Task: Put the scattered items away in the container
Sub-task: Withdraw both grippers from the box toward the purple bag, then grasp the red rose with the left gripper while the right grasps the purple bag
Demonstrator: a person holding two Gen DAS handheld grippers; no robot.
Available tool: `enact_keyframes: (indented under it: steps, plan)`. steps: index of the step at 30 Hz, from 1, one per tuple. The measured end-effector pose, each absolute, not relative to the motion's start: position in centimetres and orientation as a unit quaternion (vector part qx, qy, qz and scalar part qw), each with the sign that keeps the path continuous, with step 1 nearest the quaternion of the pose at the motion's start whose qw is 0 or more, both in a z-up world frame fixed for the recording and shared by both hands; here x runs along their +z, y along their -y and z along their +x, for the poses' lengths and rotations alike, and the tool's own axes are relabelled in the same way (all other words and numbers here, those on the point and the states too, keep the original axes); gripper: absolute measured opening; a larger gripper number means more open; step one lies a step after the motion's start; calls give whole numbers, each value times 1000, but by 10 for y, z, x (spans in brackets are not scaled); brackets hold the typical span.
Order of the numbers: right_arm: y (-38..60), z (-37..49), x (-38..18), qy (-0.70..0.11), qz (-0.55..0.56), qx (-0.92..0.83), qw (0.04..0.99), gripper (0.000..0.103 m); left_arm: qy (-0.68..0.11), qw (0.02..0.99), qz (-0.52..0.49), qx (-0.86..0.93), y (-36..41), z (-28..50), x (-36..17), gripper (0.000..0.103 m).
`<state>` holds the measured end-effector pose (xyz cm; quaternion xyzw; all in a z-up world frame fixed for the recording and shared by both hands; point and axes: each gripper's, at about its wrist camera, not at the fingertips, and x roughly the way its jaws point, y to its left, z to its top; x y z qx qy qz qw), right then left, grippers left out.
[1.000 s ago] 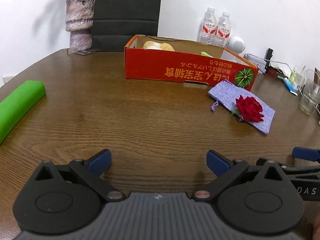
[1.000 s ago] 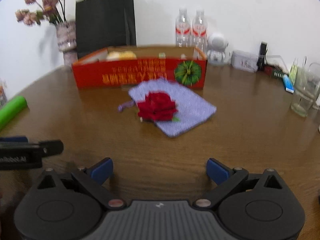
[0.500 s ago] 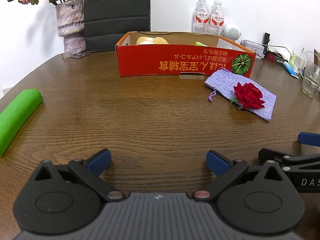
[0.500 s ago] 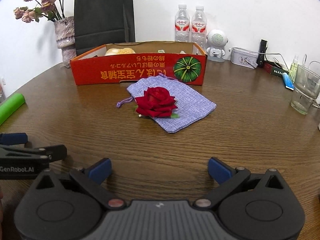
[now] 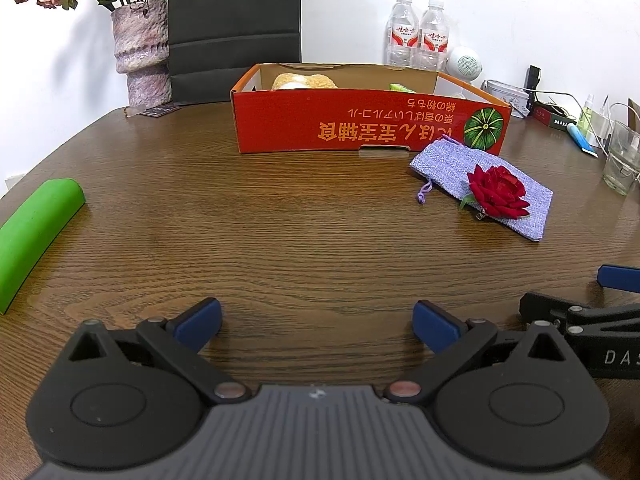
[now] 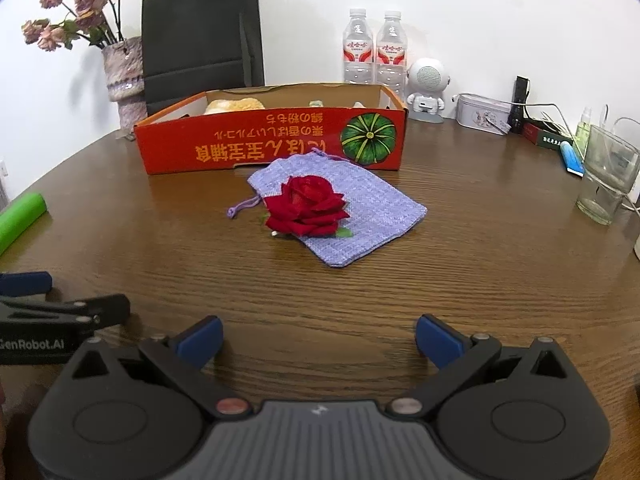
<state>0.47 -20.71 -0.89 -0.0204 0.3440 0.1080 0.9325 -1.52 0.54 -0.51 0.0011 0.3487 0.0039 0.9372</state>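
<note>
A red cardboard box (image 5: 368,124) (image 6: 272,144) stands open at the back of the wooden table, with a yellowish item (image 5: 304,81) inside. In front of it a lilac drawstring pouch (image 6: 360,216) (image 5: 448,160) lies flat with a red fabric rose (image 6: 306,206) (image 5: 498,192) on top. A green foam roll (image 5: 32,232) (image 6: 20,214) lies at the left. My left gripper (image 5: 316,320) is open and empty over bare table. My right gripper (image 6: 320,336) is open and empty, a short way in front of the rose and pouch.
A vase of dried flowers (image 5: 140,52) and a black paper bag (image 5: 234,28) stand behind the box. Two water bottles (image 6: 374,48), a white speaker (image 6: 428,84), a tin (image 6: 480,114) and a glass (image 6: 608,176) line the back right.
Both grippers have moved slightly forward and steadied; the box and the rose sit closer and more centred in the views. Both stay open.
</note>
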Motion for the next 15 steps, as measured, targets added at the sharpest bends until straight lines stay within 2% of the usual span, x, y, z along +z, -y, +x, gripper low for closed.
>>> enact_keyframes:
  steps: [4,6,8,13,14,15]
  plan:
    - [219,6,-2,-344,-2,118,932,101,-326,945,-32,-18,-3,-14,5,103]
    - [246,9,18,-308,46,102,945,101,-293,950,-70,-85,1,-5,23,103]
    - [270,15,37,-268,79,65,958,103,-275,949,-66,-135,20,14,38,103]
    - [303,43,52,-255,109,10,961,103,-346,924,17,-162,100,88,18,103]
    - [305,46,49,-260,114,10,959,103,-352,921,30,-166,108,95,11,101]
    - [305,49,45,-267,117,11,956,103,-358,920,39,-157,112,100,5,95]
